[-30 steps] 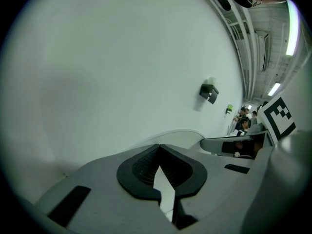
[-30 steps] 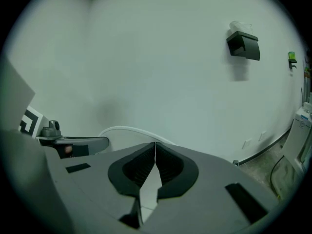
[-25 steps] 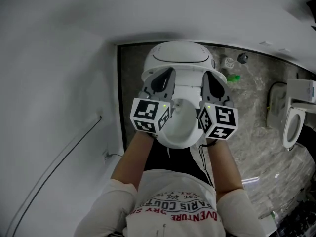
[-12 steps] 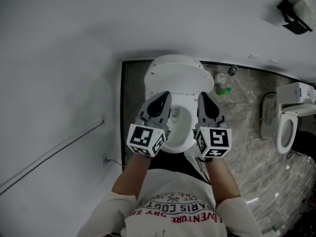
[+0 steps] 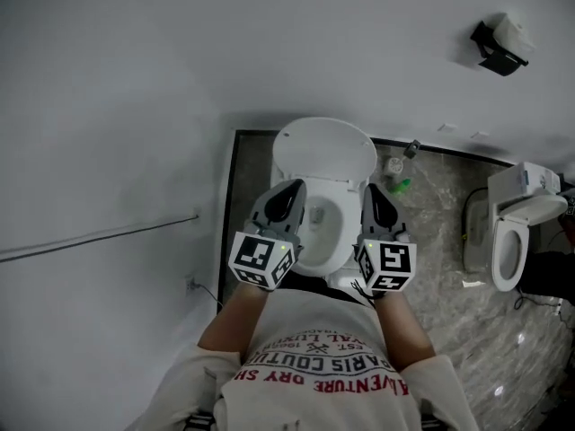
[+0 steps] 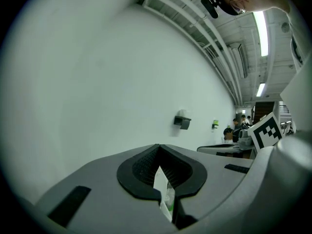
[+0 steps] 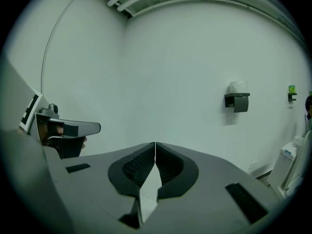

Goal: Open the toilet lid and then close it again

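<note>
White oval plastic toilet lid (image 5: 324, 152) raised; left gripper (image 5: 296, 187) and right gripper (image 5: 370, 189), both clenched empty, just before it.

Dim, flat, greyish light throughout. A ceiling strip light (image 6: 260, 30) glares in the left gripper view. Fisheye bending and black corners ring both gripper views.

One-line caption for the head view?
Head view: left claw and right claw, both shut, hover above toilet bowl, lid raised.
</note>
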